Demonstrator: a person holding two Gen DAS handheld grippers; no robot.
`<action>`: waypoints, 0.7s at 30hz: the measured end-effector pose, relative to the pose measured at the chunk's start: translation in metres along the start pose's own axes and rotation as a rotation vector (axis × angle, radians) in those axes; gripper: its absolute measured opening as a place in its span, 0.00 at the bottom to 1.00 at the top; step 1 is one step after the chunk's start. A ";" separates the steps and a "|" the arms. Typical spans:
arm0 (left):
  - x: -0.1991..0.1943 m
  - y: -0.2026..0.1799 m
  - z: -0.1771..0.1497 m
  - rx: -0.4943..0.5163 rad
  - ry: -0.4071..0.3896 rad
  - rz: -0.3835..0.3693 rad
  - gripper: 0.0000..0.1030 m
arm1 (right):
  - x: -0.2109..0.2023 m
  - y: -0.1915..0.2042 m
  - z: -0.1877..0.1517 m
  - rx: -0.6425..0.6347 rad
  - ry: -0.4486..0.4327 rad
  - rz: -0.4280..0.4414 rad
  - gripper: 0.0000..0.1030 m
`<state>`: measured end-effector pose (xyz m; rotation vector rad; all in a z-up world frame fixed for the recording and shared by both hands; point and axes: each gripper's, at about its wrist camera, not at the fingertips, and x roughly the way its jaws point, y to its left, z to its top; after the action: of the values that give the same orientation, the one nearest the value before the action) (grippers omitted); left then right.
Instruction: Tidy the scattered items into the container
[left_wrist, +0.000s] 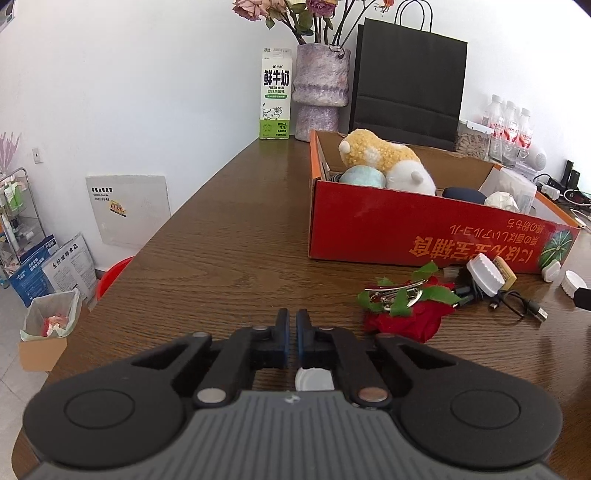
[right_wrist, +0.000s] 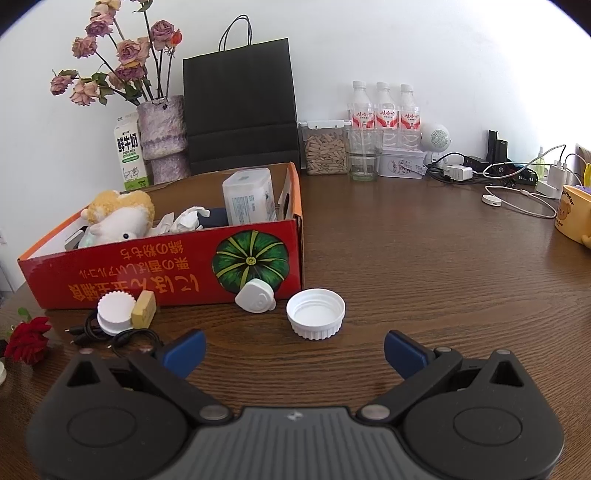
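Left gripper (left_wrist: 291, 325) has its two blue-padded fingers drawn almost together with nothing between them; a white cap (left_wrist: 314, 379) lies on the wood under its body, behind the fingertips. From this left wrist view the dark brown wooden table (left_wrist: 229, 236) runs back to a white wall, where a milk carton (left_wrist: 276, 94), a purple vase (left_wrist: 320, 90) of dried roses and a black paper bag (left_wrist: 408, 88) stand. A red cardboard box (left_wrist: 424, 229) sits to the right, holding a plush toy (left_wrist: 384, 158). Before it lie a red fabric rose (left_wrist: 402, 319), a hair clip (left_wrist: 397, 290) and a black cable (left_wrist: 517, 302).

Right gripper (right_wrist: 294, 349), in its own view, stands wide open and empty above bare wood. Just ahead rests an upturned white lid (right_wrist: 316, 314), beside a heart-shaped white cap (right_wrist: 255, 298) touching the box front. Water bottles (right_wrist: 384, 107) and chargers line the wall.
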<state>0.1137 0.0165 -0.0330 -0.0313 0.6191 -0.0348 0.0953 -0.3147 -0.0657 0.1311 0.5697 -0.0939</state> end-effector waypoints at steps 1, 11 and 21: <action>-0.001 0.000 0.000 -0.003 -0.006 -0.003 0.05 | 0.000 0.000 0.000 0.000 0.001 0.000 1.00; -0.026 0.004 -0.002 -0.021 -0.026 -0.040 0.40 | 0.000 0.000 0.000 -0.001 0.003 0.000 1.00; -0.051 -0.013 -0.034 0.044 0.015 -0.075 0.62 | -0.041 0.030 -0.021 -0.129 -0.034 0.016 1.00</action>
<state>0.0518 0.0047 -0.0305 -0.0118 0.6322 -0.1217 0.0535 -0.2798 -0.0585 0.0088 0.5391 -0.0435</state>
